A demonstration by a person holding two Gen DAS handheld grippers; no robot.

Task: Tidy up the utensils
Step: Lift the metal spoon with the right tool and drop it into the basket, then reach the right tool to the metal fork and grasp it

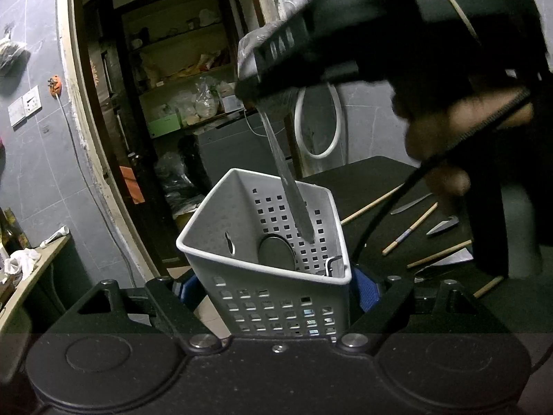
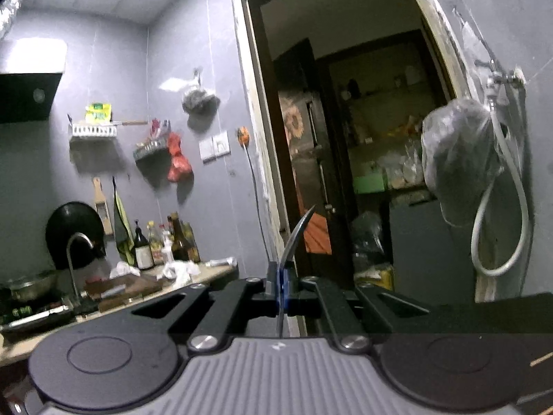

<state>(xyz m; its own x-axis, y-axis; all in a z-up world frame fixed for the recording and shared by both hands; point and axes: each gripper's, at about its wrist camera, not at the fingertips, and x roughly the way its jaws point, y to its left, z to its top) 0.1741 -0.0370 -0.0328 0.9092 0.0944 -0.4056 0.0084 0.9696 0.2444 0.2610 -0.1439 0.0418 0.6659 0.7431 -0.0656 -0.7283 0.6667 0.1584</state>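
A white perforated basket (image 1: 276, 304) sits between the blue pads (image 1: 365, 292) of my left gripper (image 1: 276, 294), which is shut on its sides. Inside it lie a dark round utensil head (image 1: 276, 252) and a small dark piece in the right corner. My right gripper (image 1: 273, 95), held by a hand (image 1: 449, 128), hangs above the basket. It is shut on the wide end of a metal utensil (image 1: 293, 204) whose handle reaches down into the basket. In the right wrist view the right gripper (image 2: 280, 285) pinches that thin curved utensil (image 2: 297, 235) edge-on.
On the black table (image 1: 363, 180) to the right lie several wooden chopsticks (image 1: 411, 230) and a table knife (image 1: 411, 204). A doorway with shelves (image 1: 179, 79) is behind the basket. A counter with bottles (image 2: 172, 242) and a sink tap (image 2: 74, 263) is at the left.
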